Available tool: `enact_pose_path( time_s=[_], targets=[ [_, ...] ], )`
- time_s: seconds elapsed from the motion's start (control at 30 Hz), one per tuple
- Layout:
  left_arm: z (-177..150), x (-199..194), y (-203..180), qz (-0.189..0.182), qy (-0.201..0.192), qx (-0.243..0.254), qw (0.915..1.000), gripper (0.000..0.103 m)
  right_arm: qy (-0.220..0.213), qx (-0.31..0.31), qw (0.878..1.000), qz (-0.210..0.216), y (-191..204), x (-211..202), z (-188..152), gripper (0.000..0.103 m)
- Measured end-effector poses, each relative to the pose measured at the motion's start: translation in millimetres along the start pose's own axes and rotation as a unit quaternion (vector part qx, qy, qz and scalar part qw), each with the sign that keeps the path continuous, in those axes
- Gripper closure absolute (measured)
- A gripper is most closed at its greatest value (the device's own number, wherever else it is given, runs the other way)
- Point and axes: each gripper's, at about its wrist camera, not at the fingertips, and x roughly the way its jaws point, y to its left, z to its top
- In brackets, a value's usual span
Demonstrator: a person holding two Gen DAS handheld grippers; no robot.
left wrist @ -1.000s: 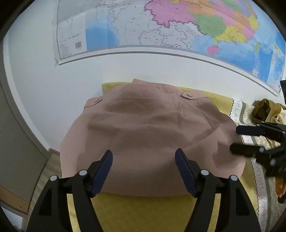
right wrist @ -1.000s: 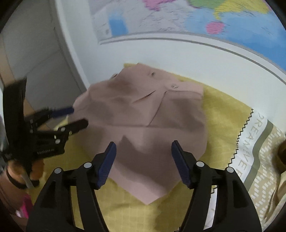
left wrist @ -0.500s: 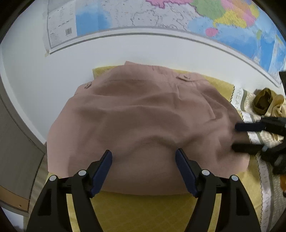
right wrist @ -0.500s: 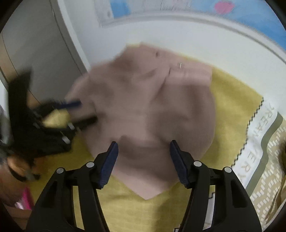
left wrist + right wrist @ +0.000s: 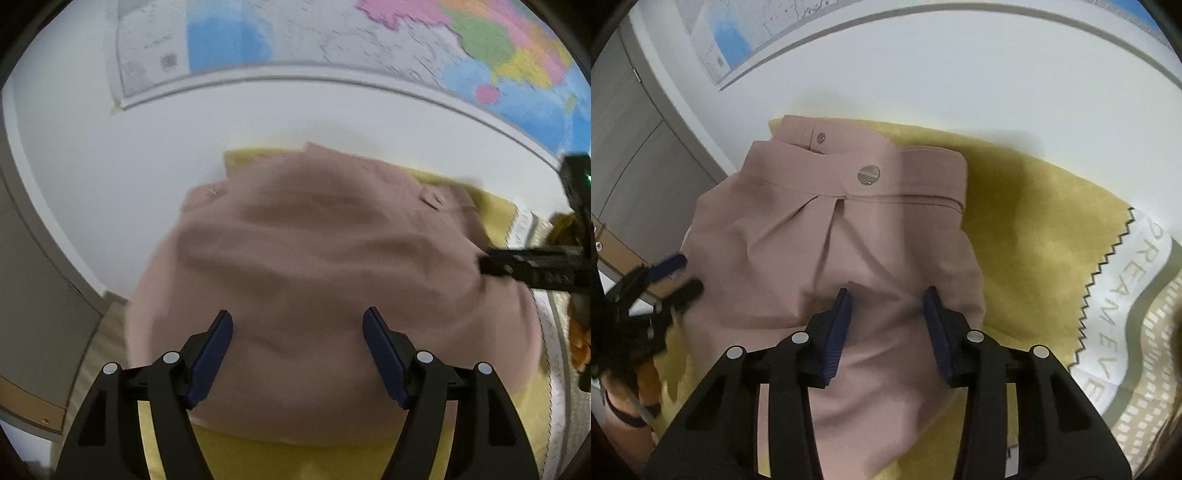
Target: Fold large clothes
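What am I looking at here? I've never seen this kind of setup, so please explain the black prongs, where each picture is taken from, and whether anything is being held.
There is no robot: a person holds a two-finger gripper in each hand, each carrying a wide-angle camera looking along its fingers. One picture comes from the left gripper, the other from the right gripper; each also shows the other at its edge. A pink garment with snap buttons lies on a yellow cloth, below a wall map. Both grippers are open over the garment, the right one's fingers closer together. Neither holds anything.
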Motion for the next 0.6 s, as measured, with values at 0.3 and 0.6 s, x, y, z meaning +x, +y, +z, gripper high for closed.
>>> enact_pose_path(
  time_s=[0.3,0.6],
  targets=[
    [42.3,28.1,39.9,0.032,0.005,-0.054,0.9980,0.032,-0.050,-0.043,0.998,0.009,46.6,-4.8,39.2,0.048],
    [42.4,74.1,31.8,0.051,0.046,-0.049,0.9965,0.044,0.003,0.034,0.999,0.019,7.6,48.5,46.8,0.068]
  ],
)
